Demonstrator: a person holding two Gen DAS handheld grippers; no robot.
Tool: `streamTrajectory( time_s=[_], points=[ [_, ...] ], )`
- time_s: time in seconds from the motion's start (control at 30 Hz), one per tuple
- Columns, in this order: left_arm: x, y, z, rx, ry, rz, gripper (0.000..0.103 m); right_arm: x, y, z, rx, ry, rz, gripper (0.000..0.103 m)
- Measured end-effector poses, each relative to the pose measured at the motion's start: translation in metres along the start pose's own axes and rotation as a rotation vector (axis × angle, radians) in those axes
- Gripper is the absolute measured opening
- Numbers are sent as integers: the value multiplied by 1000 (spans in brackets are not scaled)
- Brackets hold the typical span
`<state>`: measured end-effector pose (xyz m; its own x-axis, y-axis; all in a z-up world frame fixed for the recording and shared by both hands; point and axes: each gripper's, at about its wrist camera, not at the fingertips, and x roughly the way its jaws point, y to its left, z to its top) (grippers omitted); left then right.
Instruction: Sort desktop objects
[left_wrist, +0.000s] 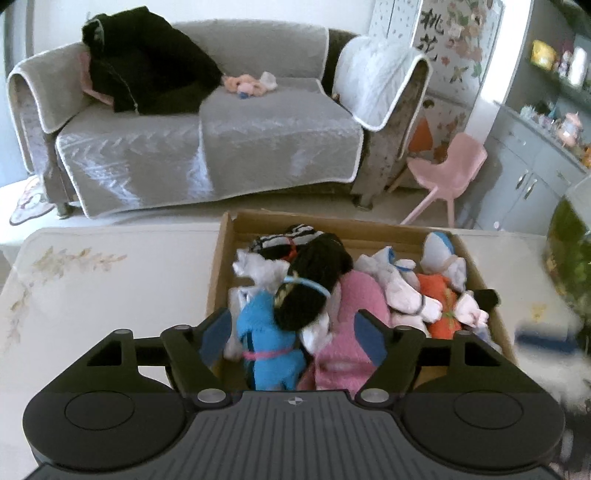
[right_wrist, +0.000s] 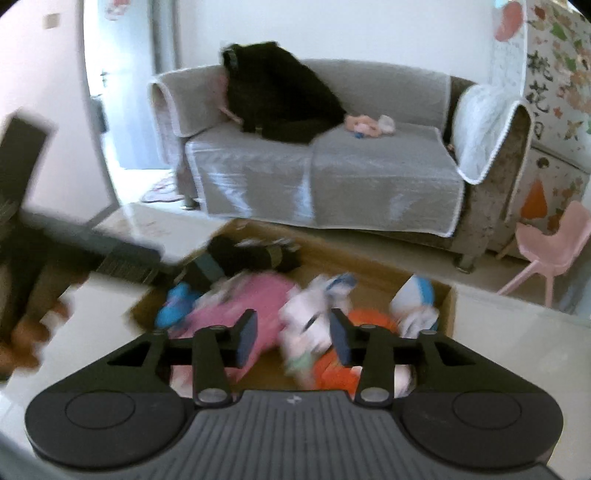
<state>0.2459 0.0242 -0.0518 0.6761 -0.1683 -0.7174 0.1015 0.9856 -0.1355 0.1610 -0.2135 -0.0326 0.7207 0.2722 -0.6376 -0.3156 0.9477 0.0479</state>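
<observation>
A cardboard box (left_wrist: 221, 258) on the white table holds several bundled socks and soft items: a blue one (left_wrist: 269, 343), a black roll (left_wrist: 314, 280), a pink one (left_wrist: 351, 325), white ones (left_wrist: 402, 288) and an orange one (left_wrist: 439, 295). My left gripper (left_wrist: 293, 328) is open above the box, its fingers on either side of the blue and black bundles, not closed on them. In the blurred right wrist view, my right gripper (right_wrist: 293, 332) is open over the same box (right_wrist: 443, 306), with a white bundle (right_wrist: 306, 325) between its fingers and the pink item (right_wrist: 236, 306) to the left.
The white table (left_wrist: 92, 288) has a floral print at its left. A grey sofa (left_wrist: 207, 147) with a black garment stands behind. A pink child's chair (left_wrist: 447, 173) and grey cabinets are at the right. A fish tank (left_wrist: 569, 258) is at the table's right edge.
</observation>
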Motion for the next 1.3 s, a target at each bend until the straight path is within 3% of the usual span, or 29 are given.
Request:
streamTrajectory(
  time_s=[0.17, 0.3, 0.43, 0.53, 0.67, 0.7, 0.8, 1.03, 1.3],
  points=[
    [-34, -3, -27, -9, -21, -29, 83, -27, 41, -71, -4, 83, 87, 50],
    [-67, -11, -66, 7, -46, -4, 86, -37, 70, -111, -8, 112, 91, 52],
    [-94, -17, -116, 14, -59, 46, 95, -47, 79, -129, 10, 92, 66, 55],
    [-97, -24, -148, 57, -52, 116, 96, -52, 80, -132, 15, 65, 21, 69],
    [-99, -22, -173, 30, -13, 128, 96, -54, 77, -136, 18, 64, -44, 80],
    [-100, -22, -175, 20, -12, 131, 97, -56, 75, -137, 31, 59, -52, 81],
    [-103, -23, -180, -15, -14, 185, 102, -55, 67, -141, 74, 40, -87, 103],
    [-122, -33, -179, -6, -45, 214, 103, -53, 50, -131, 168, 24, -154, 102],
    [-146, -54, -141, -15, -120, 169, 103, -61, 47, -87, 164, -18, -222, 102]
  ],
)
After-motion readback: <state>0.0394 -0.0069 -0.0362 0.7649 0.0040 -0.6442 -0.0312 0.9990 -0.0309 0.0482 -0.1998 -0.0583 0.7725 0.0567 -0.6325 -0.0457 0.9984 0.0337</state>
